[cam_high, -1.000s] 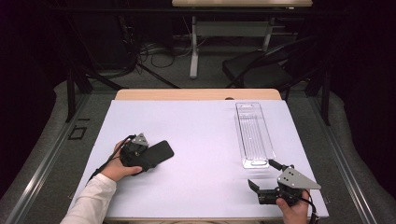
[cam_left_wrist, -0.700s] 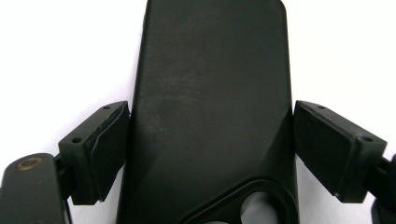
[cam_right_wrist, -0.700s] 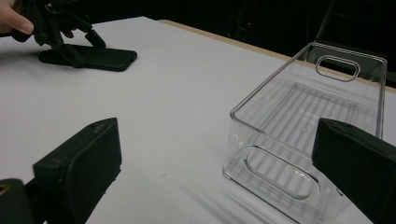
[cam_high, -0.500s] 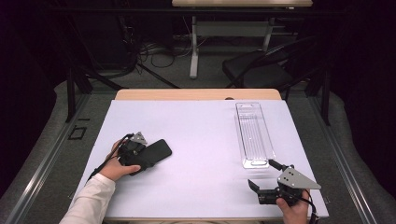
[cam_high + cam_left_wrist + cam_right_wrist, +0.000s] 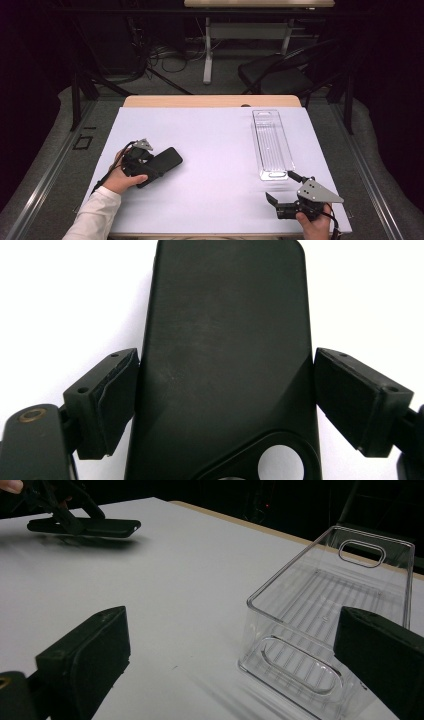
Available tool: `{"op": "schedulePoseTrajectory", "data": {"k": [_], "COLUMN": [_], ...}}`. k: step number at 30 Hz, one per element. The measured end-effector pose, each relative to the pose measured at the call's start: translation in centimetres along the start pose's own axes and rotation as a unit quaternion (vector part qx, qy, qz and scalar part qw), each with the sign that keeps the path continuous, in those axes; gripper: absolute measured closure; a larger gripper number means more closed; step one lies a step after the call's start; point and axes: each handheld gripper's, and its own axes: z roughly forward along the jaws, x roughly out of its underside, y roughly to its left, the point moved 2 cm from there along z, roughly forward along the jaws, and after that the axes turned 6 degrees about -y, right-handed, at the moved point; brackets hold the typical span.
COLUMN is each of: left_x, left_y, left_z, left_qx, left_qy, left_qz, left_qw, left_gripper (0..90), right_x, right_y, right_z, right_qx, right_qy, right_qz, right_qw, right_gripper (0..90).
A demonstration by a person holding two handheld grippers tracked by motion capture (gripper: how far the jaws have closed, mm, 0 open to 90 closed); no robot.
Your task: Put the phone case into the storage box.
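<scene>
From the high view, the left tool (image 5: 145,167) sits at the left of the white surface (image 5: 215,150), its 2 jaws on either side of a black phone (image 5: 161,164) that lies slantwise with its far end pointing toward the middle. The left gripper view gives what that angle cannot: the phone (image 5: 225,355) runs up between the 2 pads, the left pad (image 5: 107,402) touching its edge and the right pad (image 5: 352,400) at or just off the other edge, so whether the grip is closed firmly cannot be told. A camera cut-out shows at the phone's near end, so its back faces the lens.

The right tool (image 5: 284,189) rests near the surface's front right corner, jaws spread wide with nothing between them. A clear plastic tray (image 5: 272,145) lies lengthwise just beyond it. The right gripper view adds the tray's (image 5: 325,630) ribbed floor, its oval handle slots at both ends, and its upright walls. Far off in that view, the phone (image 5: 87,527) appears level, close above the surface with a shadow under it.
</scene>
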Motion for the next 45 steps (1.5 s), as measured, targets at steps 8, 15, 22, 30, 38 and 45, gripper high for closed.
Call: {"op": "schedulePoseTrajectory", "data": {"k": [8, 15, 22, 30, 38, 45], "left_x": [-0.4, -1.9, -4.0, -6.3, -8.3, -9.8], "left_y": [-0.2, -1.5, -3.7, -5.9, -7.0, -8.5], "left_z": [-0.9, -1.8, -2.3, -2.3, -2.0, -1.4], "left_qx": [-0.006, -0.015, -0.002, 0.012, 0.026, 0.034], "left_qy": [-0.004, 0.001, 0.004, 0.004, -0.001, 0.0], "left_qz": [-0.011, 0.002, 0.02, 0.03, 0.04, 0.059], "left_qw": [0.9999, 0.9999, 0.9998, 0.9995, 0.9989, 0.9977], "left_gripper": [14.2, 14.2, 14.2, 14.3, 14.3, 14.3], "right_x": [0.1, 0.1, 0.1, 0.2, 0.2, 0.2], "right_y": [0.1, 0.1, 0.1, 0.1, 0.1, 0.1], "right_z": [0.1, 0.2, 0.3, 0.3, 0.3, 0.3], "right_qx": [-0.004, -0.004, -0.003, -0.002, -0.002, -0.003], "right_qy": [0.005, 0.006, 0.009, 0.011, 0.012, 0.011], "right_qz": [0.001, 0.001, 0.002, 0.004, 0.004, 0.005], "right_qw": [1.0, 1.0, 1.0, 0.9999, 0.9999, 0.9999], "right_gripper": [1.3, 1.3, 1.3, 1.3, 1.3, 1.3]}}
